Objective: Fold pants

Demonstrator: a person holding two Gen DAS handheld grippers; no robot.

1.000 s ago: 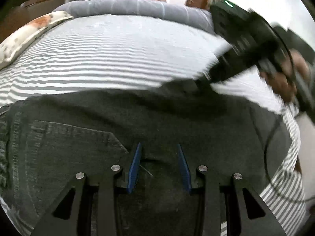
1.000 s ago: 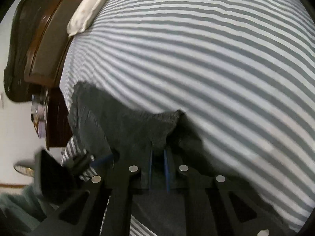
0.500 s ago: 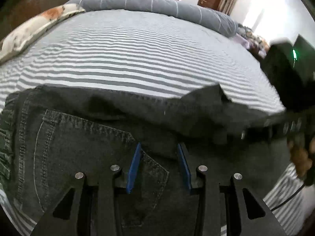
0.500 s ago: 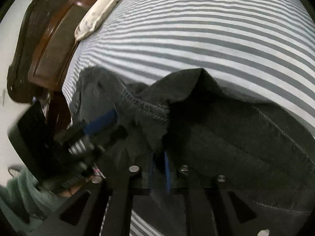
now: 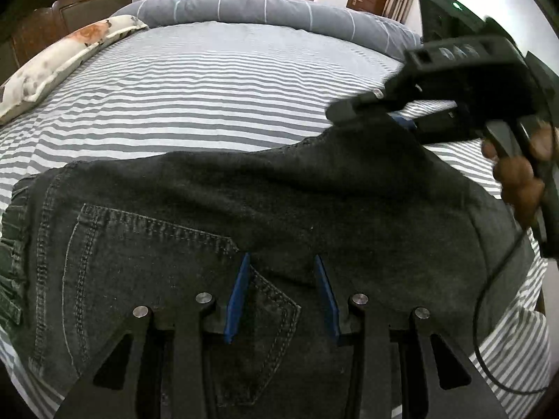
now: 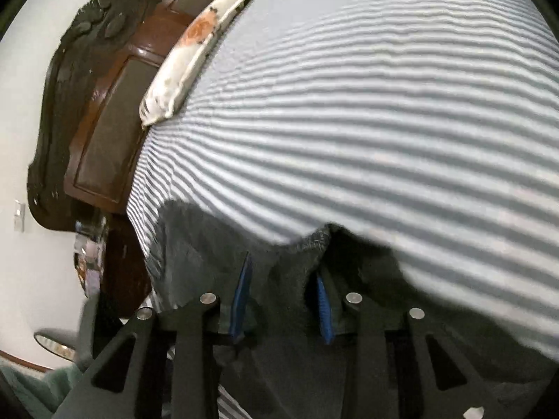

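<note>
Dark grey denim pants (image 5: pixel 216 202) lie folded on the striped bed, back pocket (image 5: pixel 146 255) facing up. My left gripper (image 5: pixel 281 262) is open and hovers low over the pants near the pocket, holding nothing. My right gripper (image 6: pixel 283 269) has its jaws apart with a raised fold of the dark pants (image 6: pixel 300 255) between them. It also shows in the left wrist view (image 5: pixel 394 111) at the far right corner of the pants, with a hand on its handle.
The grey and white striped bedsheet (image 5: pixel 209 97) stretches beyond the pants. A floral pillow (image 5: pixel 59 66) lies at the left by the dark wooden headboard (image 6: pixel 104 104). A rolled grey blanket (image 5: pixel 262 10) lies along the far edge. A black cable (image 5: pixel 489 296) hangs at the right.
My right gripper carried the pants' edge over and down, and its jaws have opened from shut. The fold now lies flatter. My left gripper stays open over the pocket.
</note>
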